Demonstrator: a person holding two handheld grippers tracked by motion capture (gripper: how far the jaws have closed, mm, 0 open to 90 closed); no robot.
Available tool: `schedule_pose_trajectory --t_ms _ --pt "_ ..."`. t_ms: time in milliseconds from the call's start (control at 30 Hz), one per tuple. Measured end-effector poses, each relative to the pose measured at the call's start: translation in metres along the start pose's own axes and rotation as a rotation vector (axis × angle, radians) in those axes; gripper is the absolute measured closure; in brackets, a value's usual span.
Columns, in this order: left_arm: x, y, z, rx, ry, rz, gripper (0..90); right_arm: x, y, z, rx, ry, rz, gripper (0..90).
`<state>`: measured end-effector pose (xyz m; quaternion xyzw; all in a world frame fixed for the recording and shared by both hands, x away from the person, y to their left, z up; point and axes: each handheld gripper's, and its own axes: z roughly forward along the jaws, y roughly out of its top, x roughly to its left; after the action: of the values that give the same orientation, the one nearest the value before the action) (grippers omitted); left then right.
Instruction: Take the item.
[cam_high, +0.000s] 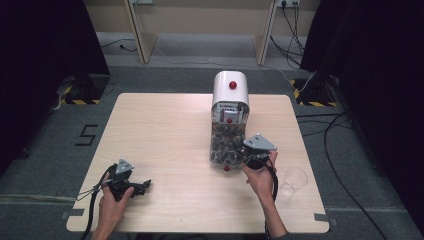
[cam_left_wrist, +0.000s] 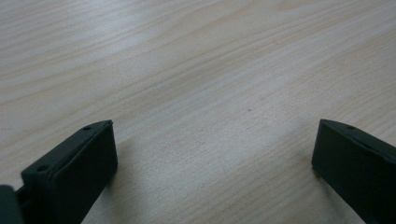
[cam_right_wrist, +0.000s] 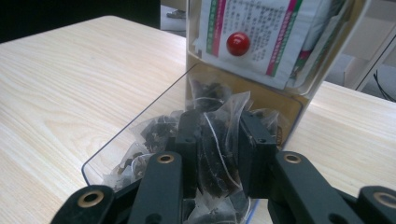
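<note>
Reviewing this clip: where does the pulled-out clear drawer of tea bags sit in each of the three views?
High view: the clear drawer runs from the white dispenser toward the person, right of centre, at the right gripper.
Left gripper view: not in it; bare wooden table between open jaws.
Right gripper view: centre, its rim at left; jaws clamp a tea bag.
Shared landmark: the table's pale wood grain.

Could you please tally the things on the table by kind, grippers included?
Grippers: 2, the left gripper and the right gripper
White dispenser boxes with an open clear drawer of tea sachets: 1, the dispenser
Clear plastic cups: 1, the cup
Sachets in the drawer: too many and too tangled to count; the right gripper pinches one sachet
Total: 4 countable things
</note>
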<state>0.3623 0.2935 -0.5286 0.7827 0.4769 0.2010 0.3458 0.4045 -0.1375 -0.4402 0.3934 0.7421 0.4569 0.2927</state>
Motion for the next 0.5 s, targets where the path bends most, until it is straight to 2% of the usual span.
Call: schedule_pose_trajectory --t_ms 500 --pt "0.000 0.000 0.000 0.001 -0.002 0.001 0.0 0.005 0.003 -0.016 -0.010 0.017 -0.014 73.1"
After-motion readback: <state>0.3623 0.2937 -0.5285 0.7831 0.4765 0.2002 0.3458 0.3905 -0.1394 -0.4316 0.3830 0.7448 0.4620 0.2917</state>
